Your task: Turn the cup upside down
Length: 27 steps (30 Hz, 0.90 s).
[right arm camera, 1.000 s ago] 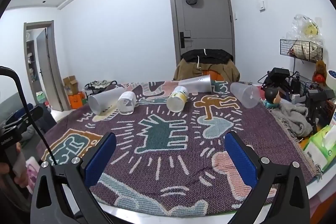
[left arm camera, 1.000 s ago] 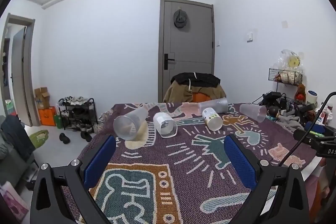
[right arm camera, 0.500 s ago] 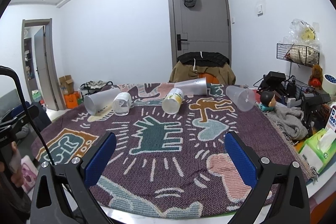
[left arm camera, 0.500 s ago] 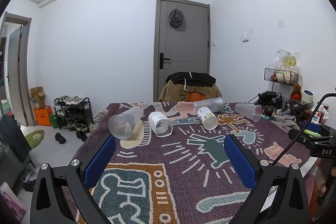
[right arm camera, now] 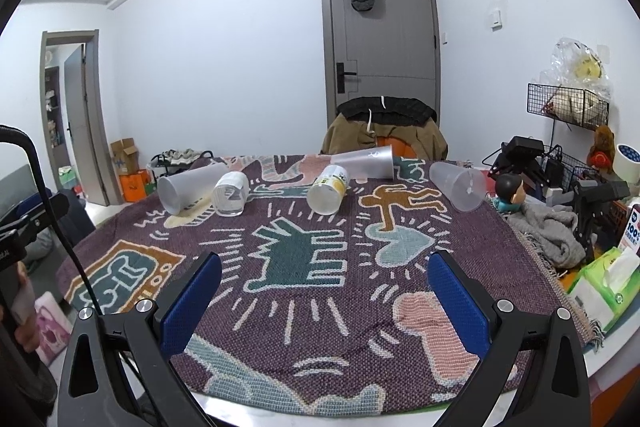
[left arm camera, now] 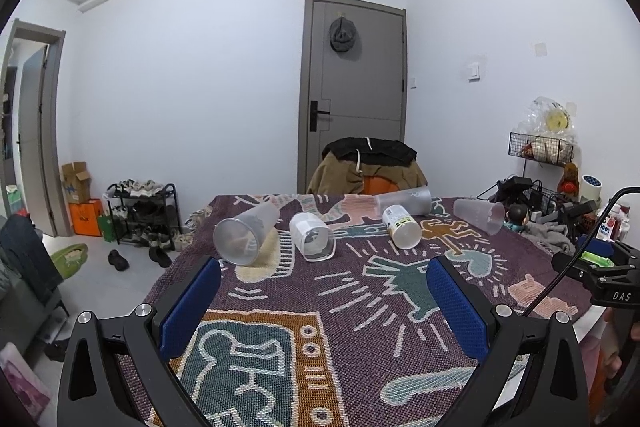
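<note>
Several plastic cups lie on their sides at the far part of the patterned tablecloth (left arm camera: 320, 307). From left: a frosted cup (left arm camera: 244, 235) (right arm camera: 188, 187), a clear labelled cup (left arm camera: 312, 237) (right arm camera: 231, 194), a yellow-labelled cup (left arm camera: 401, 227) (right arm camera: 329, 189), a frosted cup behind it (left arm camera: 404, 201) (right arm camera: 366, 161), and a frosted cup at the right (left arm camera: 480, 215) (right arm camera: 458, 185). My left gripper (left arm camera: 320, 303) is open and empty, above the near left of the cloth. My right gripper (right arm camera: 324, 301) is open and empty, above the near edge.
A chair draped with clothes (right arm camera: 384, 131) stands behind the table before a grey door (right arm camera: 380, 39). Clutter, a grey cloth (right arm camera: 548, 231) and tissue packs (right arm camera: 604, 283) sit at the table's right edge. A shoe rack (left arm camera: 140, 211) stands at the left.
Both views shifted slightly; the cups sit a little further from both grippers. Both grippers stay open and empty. The cups have not moved.
</note>
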Each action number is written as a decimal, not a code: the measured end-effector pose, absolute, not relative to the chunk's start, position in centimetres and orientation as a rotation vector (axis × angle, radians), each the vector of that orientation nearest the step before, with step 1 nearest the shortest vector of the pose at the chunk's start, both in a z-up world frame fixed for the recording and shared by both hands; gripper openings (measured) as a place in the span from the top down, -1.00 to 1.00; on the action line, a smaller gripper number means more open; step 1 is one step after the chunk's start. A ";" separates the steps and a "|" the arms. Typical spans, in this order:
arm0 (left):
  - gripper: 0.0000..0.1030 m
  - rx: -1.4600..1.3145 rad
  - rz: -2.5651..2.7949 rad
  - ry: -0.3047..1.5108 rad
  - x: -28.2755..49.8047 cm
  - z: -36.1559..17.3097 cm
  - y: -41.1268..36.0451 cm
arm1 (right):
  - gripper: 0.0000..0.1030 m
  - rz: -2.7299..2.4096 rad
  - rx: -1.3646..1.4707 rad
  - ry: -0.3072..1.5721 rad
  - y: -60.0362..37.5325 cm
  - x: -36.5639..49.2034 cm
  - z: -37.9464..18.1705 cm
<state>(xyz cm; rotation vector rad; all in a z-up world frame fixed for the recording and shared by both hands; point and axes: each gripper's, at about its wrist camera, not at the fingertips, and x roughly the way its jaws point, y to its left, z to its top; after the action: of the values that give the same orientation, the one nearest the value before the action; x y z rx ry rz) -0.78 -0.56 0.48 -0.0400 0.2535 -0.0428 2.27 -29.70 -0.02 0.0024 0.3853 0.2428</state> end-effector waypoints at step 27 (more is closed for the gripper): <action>-1.00 -0.040 -0.028 0.269 -0.4 0.3 -0.1 | -1.00 0.240 -0.022 0.360 -29.0 2.2 0.3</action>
<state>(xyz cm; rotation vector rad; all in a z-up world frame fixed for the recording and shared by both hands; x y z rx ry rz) -0.41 -0.05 0.27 -0.0401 0.2686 -0.0277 2.15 -29.03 0.26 -0.0221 0.3604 0.2401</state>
